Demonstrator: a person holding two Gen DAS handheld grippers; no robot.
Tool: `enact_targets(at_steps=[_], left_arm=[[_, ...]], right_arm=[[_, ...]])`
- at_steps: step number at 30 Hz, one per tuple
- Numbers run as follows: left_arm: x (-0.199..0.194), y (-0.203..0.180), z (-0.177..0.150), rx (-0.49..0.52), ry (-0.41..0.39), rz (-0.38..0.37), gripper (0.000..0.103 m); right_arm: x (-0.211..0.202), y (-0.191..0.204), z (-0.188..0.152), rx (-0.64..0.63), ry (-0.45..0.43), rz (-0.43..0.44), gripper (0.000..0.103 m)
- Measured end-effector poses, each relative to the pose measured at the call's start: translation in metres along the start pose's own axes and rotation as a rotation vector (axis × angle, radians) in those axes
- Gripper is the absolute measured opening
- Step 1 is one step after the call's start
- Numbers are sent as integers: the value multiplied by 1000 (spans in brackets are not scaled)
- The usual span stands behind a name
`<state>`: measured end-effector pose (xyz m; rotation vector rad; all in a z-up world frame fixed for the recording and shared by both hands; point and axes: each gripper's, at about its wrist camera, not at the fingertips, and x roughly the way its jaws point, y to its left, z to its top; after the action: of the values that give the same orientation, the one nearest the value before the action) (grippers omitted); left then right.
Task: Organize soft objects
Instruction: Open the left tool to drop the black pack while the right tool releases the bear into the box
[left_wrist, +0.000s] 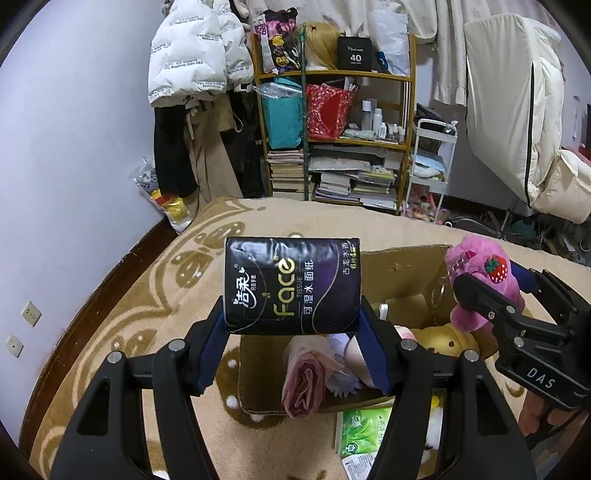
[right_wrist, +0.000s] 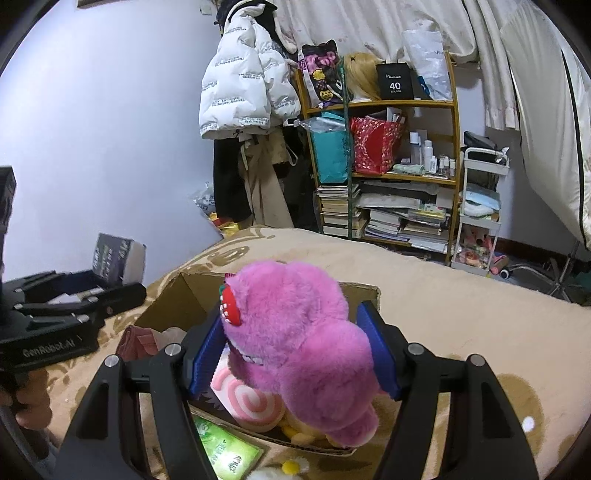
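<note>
My left gripper (left_wrist: 292, 325) is shut on a black tissue pack (left_wrist: 291, 286) marked "Face" and holds it above the near left part of an open cardboard box (left_wrist: 406, 269). The pack also shows in the right wrist view (right_wrist: 118, 260). My right gripper (right_wrist: 295, 354) is shut on a pink plush bear (right_wrist: 299, 343) with a strawberry patch, held over the box (right_wrist: 177, 299). The bear also shows in the left wrist view (left_wrist: 480, 284). Inside the box lie a rolled pink cloth (left_wrist: 304, 384), a yellow plush (left_wrist: 443, 339) and a pink swirl plush (right_wrist: 247, 402).
The box rests on a bed with a beige patterned blanket (left_wrist: 147, 295). A green tissue pack (left_wrist: 364, 432) lies on the blanket in front of the box. A cluttered wooden shelf (left_wrist: 332, 129), hanging coats (left_wrist: 195, 55) and a white cart (left_wrist: 428, 166) stand beyond the bed.
</note>
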<state>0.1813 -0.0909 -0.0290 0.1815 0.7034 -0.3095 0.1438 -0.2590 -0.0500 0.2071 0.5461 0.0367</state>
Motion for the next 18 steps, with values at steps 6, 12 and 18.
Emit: enact_targets(at_steps=[6, 12, 18], left_arm=[[5, -5, -3, 17, 10, -5, 64], [11, -6, -4, 14, 48, -5, 65], [10, -3, -7, 14, 49, 21, 71]], right_arm=[[4, -2, -5, 32, 2, 48, 74], [8, 0, -11, 23, 28, 49, 75], [7, 3, -12, 8, 27, 46, 76]])
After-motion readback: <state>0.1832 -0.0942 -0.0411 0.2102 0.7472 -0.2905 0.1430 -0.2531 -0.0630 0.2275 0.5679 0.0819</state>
